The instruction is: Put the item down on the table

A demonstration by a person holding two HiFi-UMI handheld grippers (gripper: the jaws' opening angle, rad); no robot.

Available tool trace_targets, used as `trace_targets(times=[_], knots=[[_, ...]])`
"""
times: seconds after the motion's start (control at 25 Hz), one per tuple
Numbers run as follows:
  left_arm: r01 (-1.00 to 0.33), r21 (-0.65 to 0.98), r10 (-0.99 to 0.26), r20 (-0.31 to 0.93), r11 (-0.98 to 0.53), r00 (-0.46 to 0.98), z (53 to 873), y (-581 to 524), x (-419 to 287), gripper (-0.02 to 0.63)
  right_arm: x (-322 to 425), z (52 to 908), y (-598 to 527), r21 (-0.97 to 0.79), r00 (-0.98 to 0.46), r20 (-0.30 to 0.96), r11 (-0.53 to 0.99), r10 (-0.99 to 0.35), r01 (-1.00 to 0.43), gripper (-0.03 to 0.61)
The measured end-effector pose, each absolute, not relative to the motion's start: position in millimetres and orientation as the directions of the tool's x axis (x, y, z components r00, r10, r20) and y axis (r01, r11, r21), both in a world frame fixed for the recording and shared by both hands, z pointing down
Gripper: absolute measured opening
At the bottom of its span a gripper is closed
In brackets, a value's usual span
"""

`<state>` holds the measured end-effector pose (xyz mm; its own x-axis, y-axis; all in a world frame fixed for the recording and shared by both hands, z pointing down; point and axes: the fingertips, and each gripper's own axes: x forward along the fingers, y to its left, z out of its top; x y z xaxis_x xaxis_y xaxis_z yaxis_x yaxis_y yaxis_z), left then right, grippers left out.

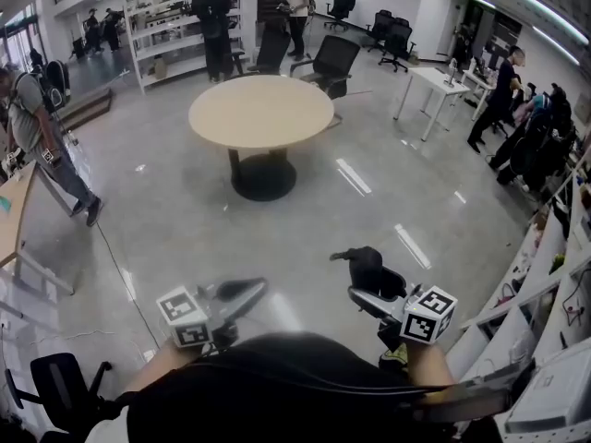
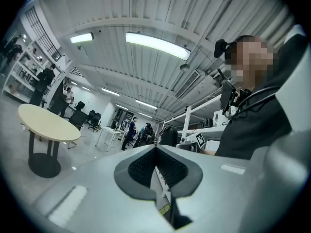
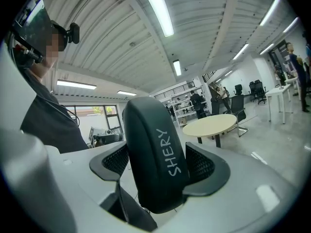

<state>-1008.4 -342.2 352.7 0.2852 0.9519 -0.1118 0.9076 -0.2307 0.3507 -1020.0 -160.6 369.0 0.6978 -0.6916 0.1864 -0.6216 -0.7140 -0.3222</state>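
A black oblong case (image 3: 154,154) with "SHERY" printed in white stands upright between the pads of my right gripper (image 3: 158,165), which is shut on it. In the head view that case (image 1: 364,266) is held low, in front of the person's body and well short of the round beige table (image 1: 261,111) on its black pedestal. The table (image 3: 212,125) lies ahead and to the right in the right gripper view. My left gripper (image 1: 247,293) is level with it on the left. Its jaws (image 2: 156,163) are shut with nothing between them.
Grey polished floor lies between me and the table. Black office chairs (image 1: 332,61) stand behind it, and a white desk (image 1: 432,89) is at the right. Shelving (image 1: 554,275) lines the right side. A wooden desk edge (image 1: 13,212) and a black chair (image 1: 60,386) are at the left. Several people stand around.
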Motion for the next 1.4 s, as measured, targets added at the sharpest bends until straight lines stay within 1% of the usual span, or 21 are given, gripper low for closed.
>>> trace_targets(times=[0.24,0.48,0.96,1.08,1.2,1.4], knots=[[0.911,0.345,0.955,-0.101,-0.228,0.277,349.4,-318.1,-1013.5,-0.003,-1027.5,369.5,-137.5,-0.356,0.694,0.172,-0.701,-0.699,-0.618,0.388],[0.921,0.332,0.964,-0.1,-0.203,0.248,344.4,-280.2,-1023.9,-0.003,-1048.0,365.1,-108.5,-0.327,0.697,0.156,-0.702,-0.7,-0.632,0.39],[0.938,0.327,0.981,-0.114,-0.111,0.156,349.1,-164.8,-1055.1,-0.003,-1097.8,365.2,2.7,-0.294,0.753,0.154,-0.758,-0.639,-0.583,0.39],[0.941,0.329,0.987,-0.108,-0.079,0.12,356.8,-143.3,-1056.2,-0.003,-1100.1,373.5,25.4,-0.314,0.771,0.147,-0.768,-0.62,-0.558,0.388],[0.94,0.334,0.993,-0.072,-0.068,0.097,363.8,-129.0,-1055.0,-0.003,-1098.4,383.8,39.6,-0.344,0.779,0.139,-0.768,-0.611,-0.541,0.388],[0.936,0.348,0.995,-0.053,-0.057,0.081,370.3,-107.9,-1026.1,-0.003,-1078.8,394.5,58.6,-0.357,0.792,0.133,-0.774,-0.596,-0.523,0.388]])
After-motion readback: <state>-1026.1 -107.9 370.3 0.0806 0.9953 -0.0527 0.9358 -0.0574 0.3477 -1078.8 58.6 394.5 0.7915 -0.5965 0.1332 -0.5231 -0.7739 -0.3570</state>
